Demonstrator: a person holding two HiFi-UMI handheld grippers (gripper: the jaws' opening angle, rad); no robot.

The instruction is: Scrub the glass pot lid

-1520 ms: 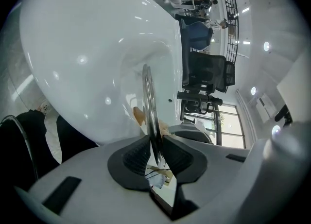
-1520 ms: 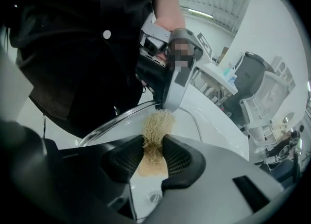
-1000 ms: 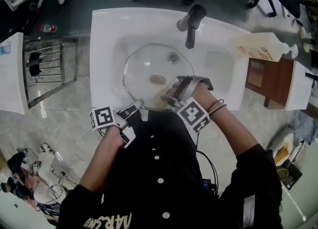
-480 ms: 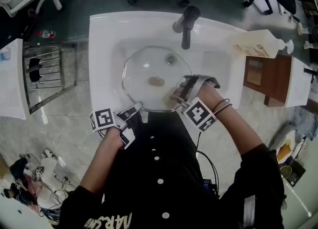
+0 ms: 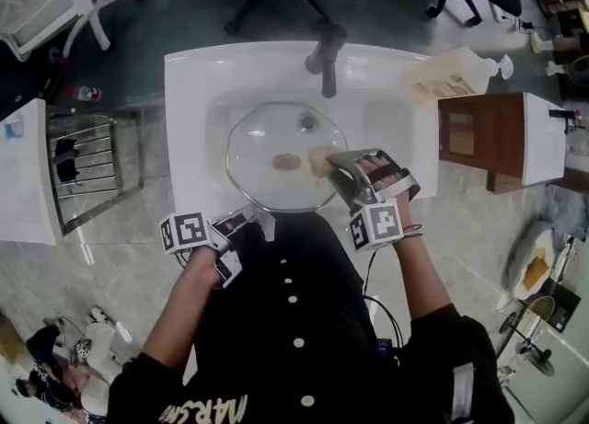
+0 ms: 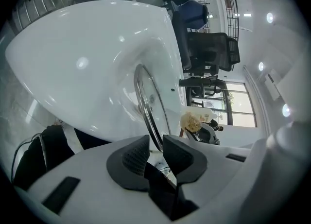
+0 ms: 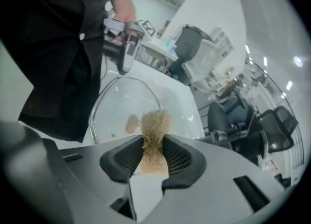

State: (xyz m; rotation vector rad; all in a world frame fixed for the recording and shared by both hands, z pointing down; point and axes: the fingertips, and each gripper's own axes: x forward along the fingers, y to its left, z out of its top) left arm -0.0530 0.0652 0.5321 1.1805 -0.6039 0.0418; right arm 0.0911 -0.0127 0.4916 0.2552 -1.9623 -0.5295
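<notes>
A round glass pot lid [image 5: 276, 137] with a tan knob [image 5: 286, 162] lies in the white sink [image 5: 198, 91]. My left gripper [image 5: 247, 222] is at the lid's near-left edge. In the left gripper view the metal rim [image 6: 145, 102] runs in between the jaws of that gripper [image 6: 155, 151], which is shut on it; the jaws have just eased a little wider. My right gripper [image 5: 334, 161] is over the lid's right side, shut on a tan fibrous scrubber [image 5: 319, 161]. The scrubber [image 7: 155, 123] sticks out past the right gripper [image 7: 154, 146] toward the lid [image 7: 121, 104].
A dark faucet [image 5: 324, 52] stands behind the basin. A soap bottle [image 5: 456, 77] lies at the sink's right, above a brown wooden cabinet [image 5: 479, 137]. A wire rack [image 5: 87, 169] stands to the left. Office chairs are beyond the sink.
My right gripper has swung with the scrubber from the lid's near edge up to its right side, rolling as it went. The left gripper has stayed on the rim.
</notes>
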